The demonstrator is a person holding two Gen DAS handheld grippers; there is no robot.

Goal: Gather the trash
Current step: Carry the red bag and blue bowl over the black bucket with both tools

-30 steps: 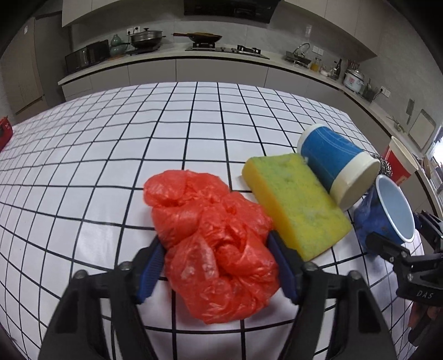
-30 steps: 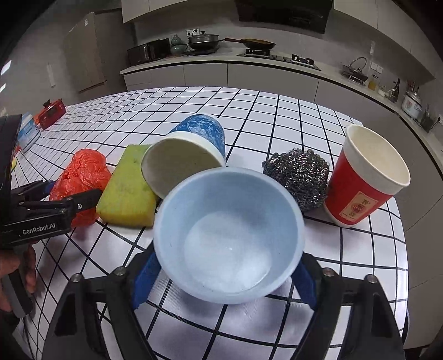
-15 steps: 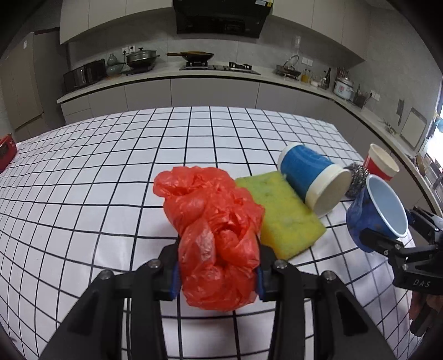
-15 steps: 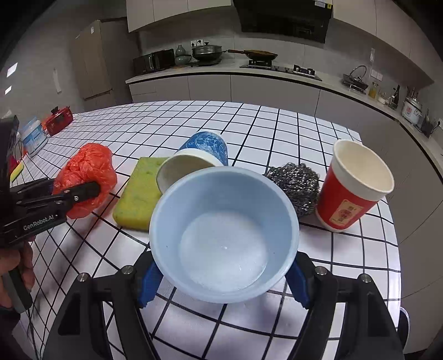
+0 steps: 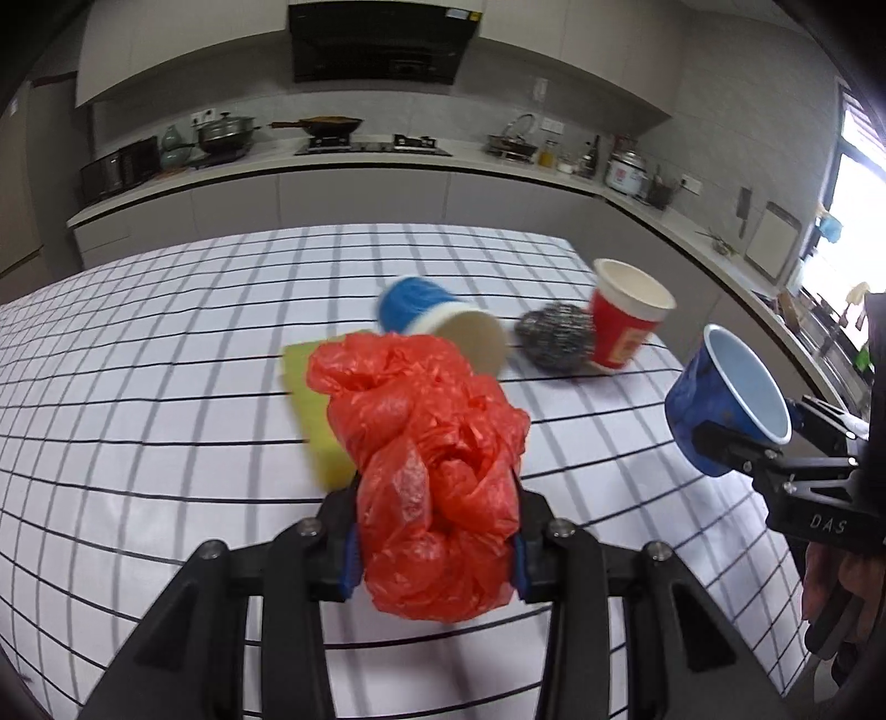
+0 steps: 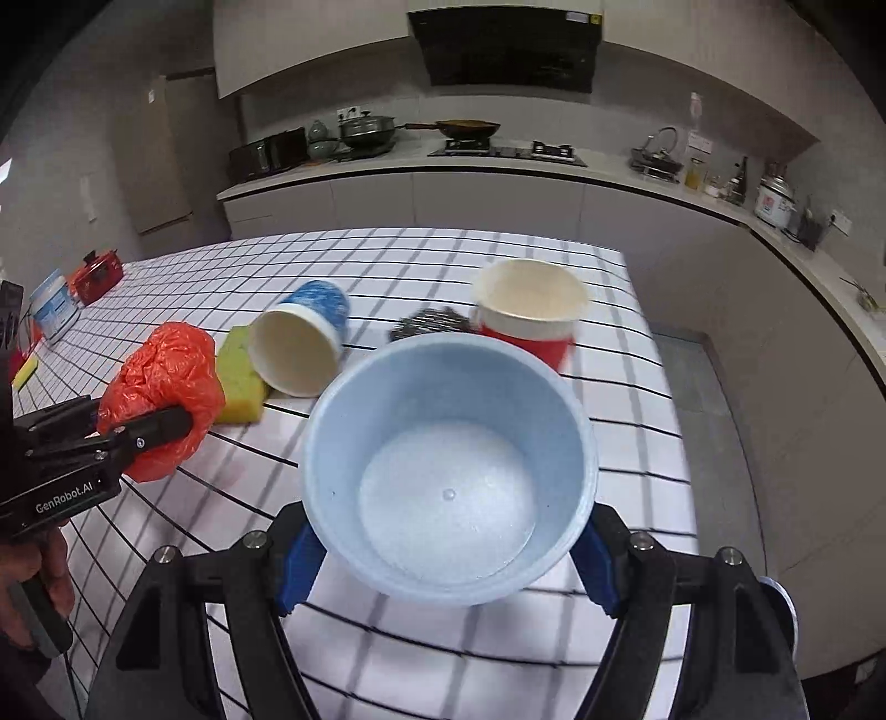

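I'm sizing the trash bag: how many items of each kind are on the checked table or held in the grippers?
Cups: 3 - blue held cup, tipped blue cup, red cup
Plastic bags: 1
Sponges: 1
Steel scourers: 1
Total: 6

A white counter (image 5: 166, 343) with a black grid pattern fills the foreground of a grey kitchen. Behind it a long worktop (image 6: 498, 166) runs along the grey wall under pale cabinets and a dark range hood (image 5: 382, 41). Daylight comes through a window (image 5: 864, 183) at the right.

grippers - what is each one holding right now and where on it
Left gripper pinches the crumpled red plastic bag across its lower bulk; right gripper clamps the blue cup by its side walls.
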